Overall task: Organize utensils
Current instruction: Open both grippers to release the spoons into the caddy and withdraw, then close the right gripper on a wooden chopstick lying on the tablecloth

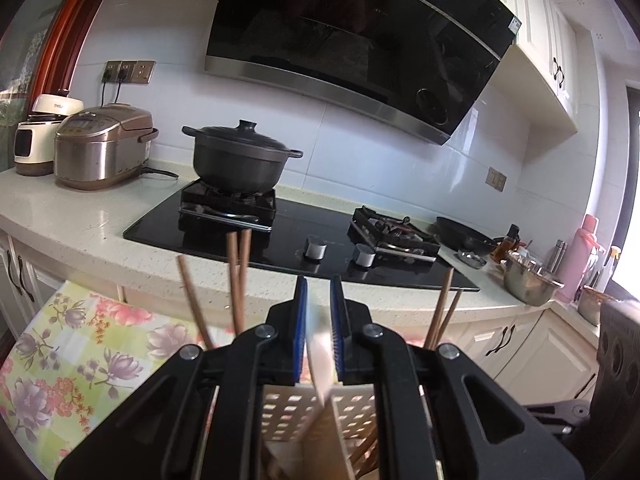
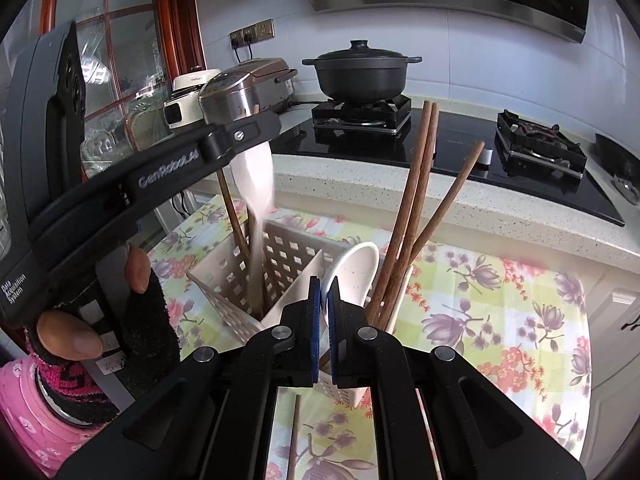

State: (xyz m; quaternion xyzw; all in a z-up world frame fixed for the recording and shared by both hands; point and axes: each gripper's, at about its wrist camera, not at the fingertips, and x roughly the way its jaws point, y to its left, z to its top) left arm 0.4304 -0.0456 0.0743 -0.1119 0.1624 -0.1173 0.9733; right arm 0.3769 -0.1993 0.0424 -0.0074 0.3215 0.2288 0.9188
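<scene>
Behind everything in the left wrist view runs a speckled pale stone counter (image 1: pixel 80 216) with a black glass hob (image 1: pixel 288 236), a lidded black pot (image 1: pixel 240 160) at eleven o'clock and a steel rice cooker (image 1: pixel 102 146) at ten. Dead centre, the left gripper (image 1: pixel 319 320) pinches a white ceramic spoon (image 1: pixel 320 356) between its blue pads; the spoon runs from the jaws toward six o'clock into a white perforated plastic utensil holder (image 1: pixel 288 412) directly below. Brown wooden chopsticks (image 1: pixel 236 280) stand up from the holder at ten o'clock of the jaws, with more at three o'clock. A floral tablecloth (image 1: pixel 80 360) lies at eight o'clock

From the right wrist view, the right gripper (image 2: pixel 324 312) sits pressed together with nothing visibly between its pads, just in front of the holder (image 2: pixel 248 276) on the cloth (image 2: pixel 500 320). A second white spoon (image 2: pixel 358 272) leans in the compartment right behind the jaws, at twelve o'clock. Chopsticks (image 2: pixel 416 208) rise at one o'clock. At ten o'clock the left gripper's black body (image 2: pixel 168 180) holds its spoon (image 2: pixel 256 188), bowl uppermost, handle down in the holder's left compartment. A person's hand (image 2: pixel 100 320) in a fingerless knitted glove grips that tool at eight o'clock
</scene>
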